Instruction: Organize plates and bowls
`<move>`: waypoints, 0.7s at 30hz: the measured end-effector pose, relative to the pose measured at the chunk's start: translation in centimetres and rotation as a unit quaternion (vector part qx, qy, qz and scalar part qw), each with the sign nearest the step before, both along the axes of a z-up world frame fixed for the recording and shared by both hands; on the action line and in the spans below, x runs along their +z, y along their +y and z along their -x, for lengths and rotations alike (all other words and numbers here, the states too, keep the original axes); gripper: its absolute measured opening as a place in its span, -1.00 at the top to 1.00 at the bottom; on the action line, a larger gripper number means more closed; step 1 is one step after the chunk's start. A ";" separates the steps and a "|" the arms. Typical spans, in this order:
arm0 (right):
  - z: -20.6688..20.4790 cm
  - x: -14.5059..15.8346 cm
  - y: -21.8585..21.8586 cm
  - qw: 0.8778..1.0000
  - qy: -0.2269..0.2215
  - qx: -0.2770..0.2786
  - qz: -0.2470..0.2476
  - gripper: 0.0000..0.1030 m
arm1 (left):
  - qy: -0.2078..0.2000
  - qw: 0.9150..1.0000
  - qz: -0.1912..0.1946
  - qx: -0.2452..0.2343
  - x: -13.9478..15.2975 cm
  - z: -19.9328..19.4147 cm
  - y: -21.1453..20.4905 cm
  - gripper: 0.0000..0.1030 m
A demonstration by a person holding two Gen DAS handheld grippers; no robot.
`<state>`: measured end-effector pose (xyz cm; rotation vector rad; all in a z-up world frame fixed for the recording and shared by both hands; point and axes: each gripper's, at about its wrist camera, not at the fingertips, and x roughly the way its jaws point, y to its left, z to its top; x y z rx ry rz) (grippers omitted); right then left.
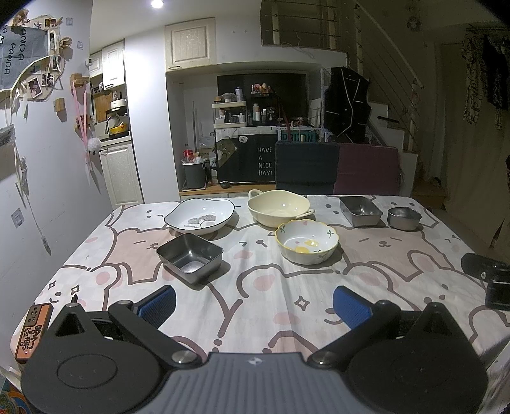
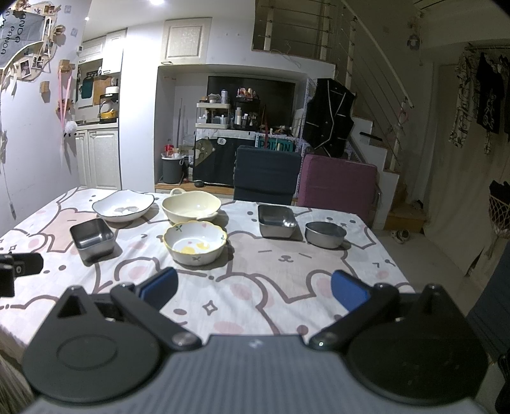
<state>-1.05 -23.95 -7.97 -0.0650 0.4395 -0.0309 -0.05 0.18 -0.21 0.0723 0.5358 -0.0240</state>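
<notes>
Both tools, left (image 1: 253,305) and right (image 2: 253,288), gape empty before bowls; a far black cloth (image 1: 255,159) reads "HAVE A NICE DAY!"

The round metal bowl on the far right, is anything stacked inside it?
No. In the right wrist view the round metal bowl sits alone on the tablecloth, with nothing visible inside.

From my feeds the room looked dim, lit mainly by one ceiling lamp (image 1: 156,3) glaring at top left. Bowls threw soft shadows on the tabletop (image 1: 255,286). Fisheye bending curved walls and darkened corners; the nearest housing in the right view blurred.
</notes>
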 end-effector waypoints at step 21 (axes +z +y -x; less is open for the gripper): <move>-0.2 0.1 -0.1 1.000 0.002 0.000 0.001 -1.00 | 0.002 1.000 -0.001 0.000 -0.1 0.0 0.1 -1.00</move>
